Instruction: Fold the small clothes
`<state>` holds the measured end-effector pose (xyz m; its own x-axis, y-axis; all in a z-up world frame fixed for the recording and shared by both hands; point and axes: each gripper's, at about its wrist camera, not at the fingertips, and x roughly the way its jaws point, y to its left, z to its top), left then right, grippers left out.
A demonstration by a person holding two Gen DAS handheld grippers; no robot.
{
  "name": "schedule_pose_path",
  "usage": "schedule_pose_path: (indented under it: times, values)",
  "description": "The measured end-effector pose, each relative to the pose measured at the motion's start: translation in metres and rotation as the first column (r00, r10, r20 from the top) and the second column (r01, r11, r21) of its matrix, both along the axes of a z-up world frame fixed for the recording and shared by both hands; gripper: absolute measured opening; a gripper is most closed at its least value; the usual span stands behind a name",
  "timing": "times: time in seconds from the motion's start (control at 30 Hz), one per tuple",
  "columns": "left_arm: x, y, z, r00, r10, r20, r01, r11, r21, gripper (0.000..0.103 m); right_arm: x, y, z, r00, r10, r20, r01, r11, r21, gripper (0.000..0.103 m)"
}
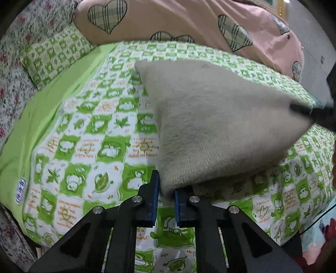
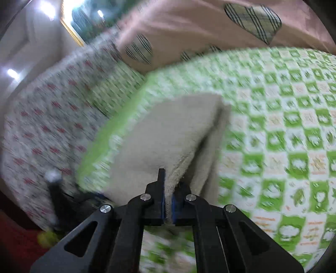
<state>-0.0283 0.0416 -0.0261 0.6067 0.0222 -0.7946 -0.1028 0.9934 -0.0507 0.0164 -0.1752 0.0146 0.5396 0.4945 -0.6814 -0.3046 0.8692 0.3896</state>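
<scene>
Left claw (image 1: 167,194): pressed onto the near corner of a beige fleecy cloth (image 1: 210,126), blue pads on either side of the fabric, black fingers (image 1: 153,197) angled inward. Cloth: lifted above the bed, stretched into a taut triangular sheet, far corner up near the middle of the left wrist view, right-hand corner pinched by a dark tool at the frame edge, seemingly the right claw (image 1: 302,111), blurred there. Right claw (image 2: 168,201): closed on a doubled edge of the same cloth (image 2: 168,136), two layers visible just beyond the fingertips, a fold line running away from the jaws. Bed: covered with a green-and-white checked sheet (image 1: 84,147) printed with small leaves, cartoon figures and orange lettering; plain lime-green border (image 1: 31,126) along its left side. Matching checked pillow (image 1: 52,56) at the far left corner, lying against a floral cover (image 1: 12,63) with red and dark sprigs. Pink quilt (image 1: 178,19) with plaid heart patches heaped along the far side of the bed, touching the checked sheet. Right wrist view: heavily motion-blurred; floral cover (image 2: 42,136) to the left, pink quilt (image 2: 189,27) at top, gilt-framed picture (image 2: 84,23) on the wall at upper left, details not legible. Small white-and-blue label (image 1: 21,190) on the sheet's near left edge, text unreadable.
</scene>
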Motion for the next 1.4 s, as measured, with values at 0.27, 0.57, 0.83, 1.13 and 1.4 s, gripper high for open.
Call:
schedule_pose_path:
  times: [0.27, 0.57, 0.83, 1.13, 1.4]
  values:
    - [0.002, 0.01, -0.005, 0.999, -0.002, -0.04, -0.001, 0.997, -0.083, 0.011, 0.013, -0.005, -0.058, 0.988, -0.067, -0.141, 0.054, 0.994, -0.092, 0.005]
    - [0.0, 0.006, -0.003, 0.999, -0.018, -0.042, 0.014, 0.995, -0.094, 0.011, 0.007, 0.001, -0.037, 0.992, -0.095, -0.081, 0.082, 0.985, -0.15, 0.005]
    - [-0.007, 0.014, -0.002, 0.995, -0.09, -0.051, 0.081, 0.984, -0.158, 0.014, 0.009, -0.002, -0.046, 0.986, -0.078, -0.146, 0.061, 0.992, -0.113, 0.011]
    - [-0.004, 0.043, 0.06, 0.973, -0.171, 0.153, 0.212, 0.927, -0.311, 0.028, 0.039, -0.033, -0.012, 0.981, -0.146, -0.131, 0.161, 0.98, 0.116, 0.039]
    - [0.075, 0.032, 0.064, 0.963, -0.204, 0.175, 0.252, 0.912, -0.323, 0.028, 0.098, -0.012, -0.031, 0.971, -0.136, -0.195, 0.159, 0.981, 0.109, 0.014]
